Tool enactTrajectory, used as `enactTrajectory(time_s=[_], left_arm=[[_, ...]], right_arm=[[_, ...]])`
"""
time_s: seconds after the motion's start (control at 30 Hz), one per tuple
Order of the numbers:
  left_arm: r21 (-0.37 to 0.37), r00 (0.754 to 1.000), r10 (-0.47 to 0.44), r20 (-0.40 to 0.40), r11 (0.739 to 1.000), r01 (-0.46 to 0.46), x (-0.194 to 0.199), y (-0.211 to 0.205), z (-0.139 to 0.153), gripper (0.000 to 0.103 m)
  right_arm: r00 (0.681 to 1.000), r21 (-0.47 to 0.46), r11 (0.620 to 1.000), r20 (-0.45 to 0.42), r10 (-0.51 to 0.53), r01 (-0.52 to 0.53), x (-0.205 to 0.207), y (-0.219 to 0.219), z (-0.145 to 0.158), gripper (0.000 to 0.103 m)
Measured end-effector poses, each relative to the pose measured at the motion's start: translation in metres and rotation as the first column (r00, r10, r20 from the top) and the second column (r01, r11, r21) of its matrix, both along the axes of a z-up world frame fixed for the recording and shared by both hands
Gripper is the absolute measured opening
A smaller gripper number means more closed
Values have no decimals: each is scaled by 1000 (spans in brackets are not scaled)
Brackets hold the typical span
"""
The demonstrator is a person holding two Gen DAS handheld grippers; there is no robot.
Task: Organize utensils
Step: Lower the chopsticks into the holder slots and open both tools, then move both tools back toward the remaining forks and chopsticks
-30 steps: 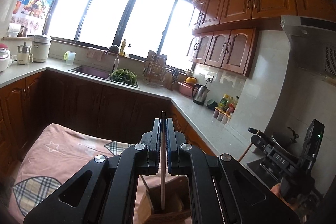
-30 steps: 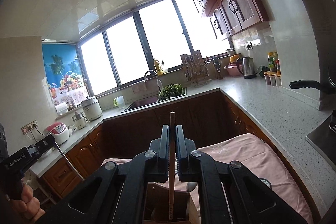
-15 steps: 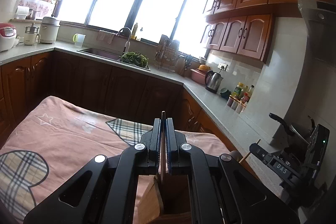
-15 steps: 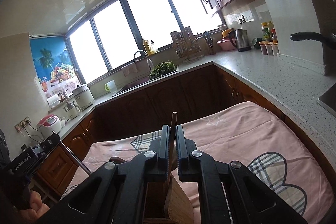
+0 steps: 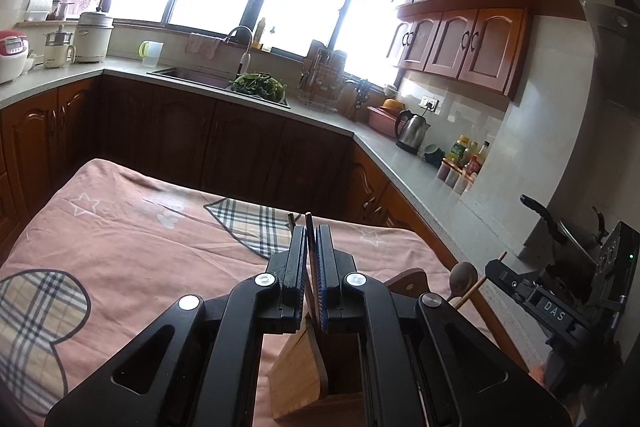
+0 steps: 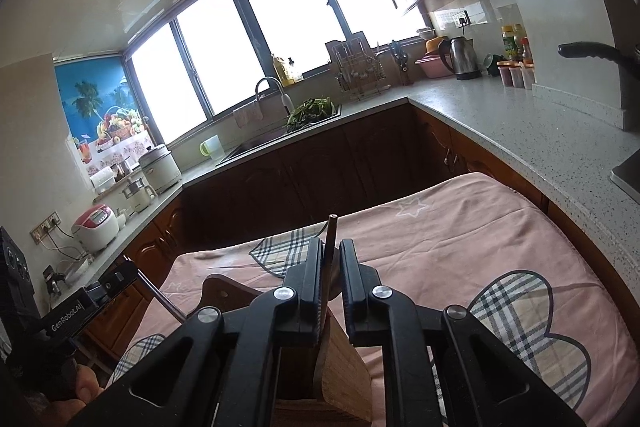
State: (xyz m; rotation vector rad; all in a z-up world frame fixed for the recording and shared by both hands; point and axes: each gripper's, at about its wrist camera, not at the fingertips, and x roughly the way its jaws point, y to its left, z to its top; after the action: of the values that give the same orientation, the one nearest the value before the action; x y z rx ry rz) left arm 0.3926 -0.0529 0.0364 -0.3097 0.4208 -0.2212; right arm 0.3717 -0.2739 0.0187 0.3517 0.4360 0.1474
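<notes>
Left wrist view: my left gripper (image 5: pixel 311 247) is clamped on a thin dark flat utensil handle (image 5: pixel 309 227), jaws nearly together with the handle sticking up past the tips. A 2nd thin dark stick (image 5: pixel 291 218) shows just left of it. Below the gripper sits a light wooden utensil holder box (image 5: pixel 304 367) on the pink cloth with plaid hearts and stars (image 5: pixel 140 251). The handle runs down into the box. At right, my right gripper (image 5: pixel 516 279) is seen from the side with a brown wooden spoon (image 5: pixel 462 277) beside it; can't tell its jaw state here.

Right wrist view: my right gripper (image 6: pixel 331 259) has its jaws apart, a gap on the right side of a slim brown wooden stick (image 6: pixel 330 239) that leans against the left finger, so it is loosened, not pinching. The stick drops into the wooden utensil holder box (image 6: pixel 340 367). My left gripper (image 6: pixel 116 281) shows at left, holding a thin metal rod (image 6: pixel 160 297).
</notes>
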Motion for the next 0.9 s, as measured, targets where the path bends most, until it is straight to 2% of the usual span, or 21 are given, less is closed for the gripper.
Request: enactTrajectory(time_s=[0.07, 0.13, 0.2, 0.23, 0.27, 0.3, 0.33, 0.37, 0.4, 0.5, 0.53, 0.6, 0.9], left_arm=[[-3, 1000, -4, -5, 1000, 4, 0, 1, 0, 4], [-3, 1000, -4, -14, 1000, 4, 0, 1, 1, 11], [-2, 1000, -2, -12, 1000, 2, -2, 2, 2, 29], [1, 1000, 2, -9, 1000, -2, -3, 2, 3, 34], [7, 1000, 6, -7, 1000, -6, -5, 2, 4, 42], [10, 1000, 9, -7, 1000, -9, -7, 2, 5, 53], [10, 1000, 11, -5, 1000, -11, -9, 3, 6, 57], [12, 1000, 17, -3, 1000, -17, -12, 4, 8, 67], [15, 1000, 26, -2, 1000, -26, -15, 6, 9, 78], [19, 999, 36, 3, 999, -36, -25, 11, 12, 85], [26, 999, 38, 2, 999, -38, -29, 12, 13, 86], [36, 999, 42, -7, 998, -42, -35, 15, 13, 91], [27, 994, 54, -92, 998, -52, -74, 38, -1, 93]], right_arm=[[1000, 2, 1000, -3, -1, 1, -1, 0, 0, 12], [1000, 7, 1000, -8, -5, 5, -2, -1, 0, 16], [1000, 12, 1000, -5, -13, 13, -4, -3, 1, 27], [1000, 17, 1000, -2, -16, 16, -4, -4, 2, 32], [1000, 21, 1000, 1, -17, 17, -5, -5, 3, 42], [1000, 25, 1000, 5, -20, 20, -5, -6, 4, 44], [1000, 26, 999, 6, -25, 25, -6, -7, 5, 44], [1000, 32, 999, 7, -27, 27, -7, -8, 6, 49], [1000, 43, 999, 10, -26, 26, -9, -10, 7, 60], [999, 68, 997, 22, -31, 29, -16, -14, 9, 78], [999, 76, 997, 25, -30, 28, -19, -16, 9, 80], [999, 86, 996, 27, -26, 24, -25, -17, 9, 83], [1000, 87, 996, 20, 8, -10, -66, -9, 7, 89]])
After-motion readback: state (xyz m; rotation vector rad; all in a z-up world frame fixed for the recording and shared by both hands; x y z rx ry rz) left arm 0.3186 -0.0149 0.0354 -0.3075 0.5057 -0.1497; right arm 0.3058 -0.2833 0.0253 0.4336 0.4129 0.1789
